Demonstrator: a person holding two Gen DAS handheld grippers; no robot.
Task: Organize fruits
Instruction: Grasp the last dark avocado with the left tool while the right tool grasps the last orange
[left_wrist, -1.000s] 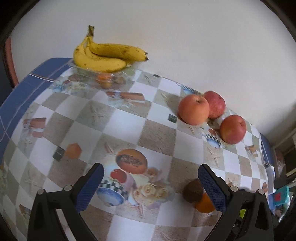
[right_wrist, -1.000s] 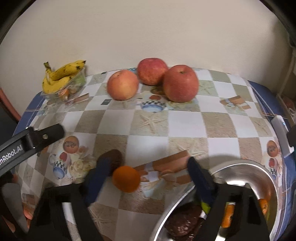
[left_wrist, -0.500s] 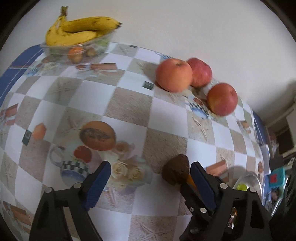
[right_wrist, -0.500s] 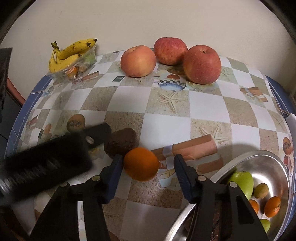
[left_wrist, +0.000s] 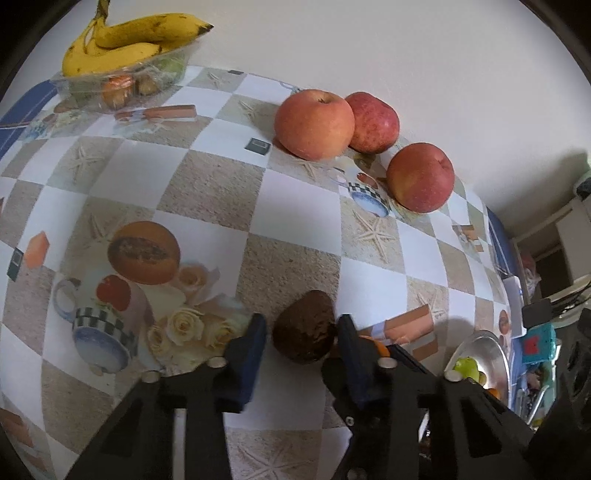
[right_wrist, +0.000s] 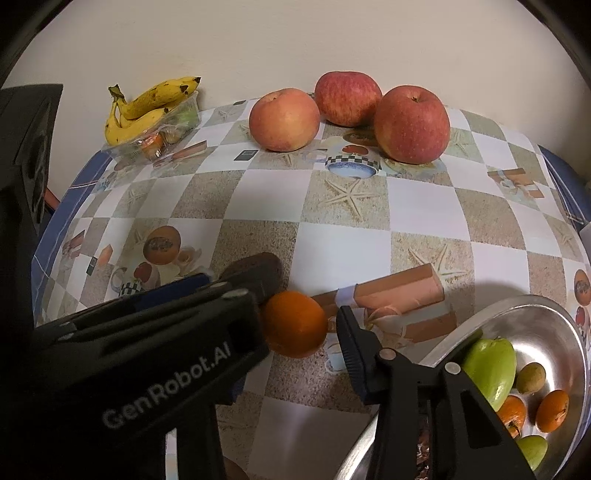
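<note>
Soft, even indoor light, brighter and cooler in the left view, warmer and dimmer in the right. Apples (right_wrist: 410, 123) cast short shadows toward 6 o'clock. Fisheye bending curves the counter (left_wrist: 207, 184); black vignette fills the corners. The bowl (right_wrist: 546, 325) shows mild glare.

Orange (right_wrist: 294, 324) left side hidden — behind left gripper (right_wrist: 207, 291); steel bowl (right_wrist: 546, 314) cut off

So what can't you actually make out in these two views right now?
- Right view: the left claw's body hides most of the dark brown fruit and the right claw's other finger.
- Left view: its own finger covers most of the orange.
- Right view: the steel bowl is cut off by the edge.
</note>
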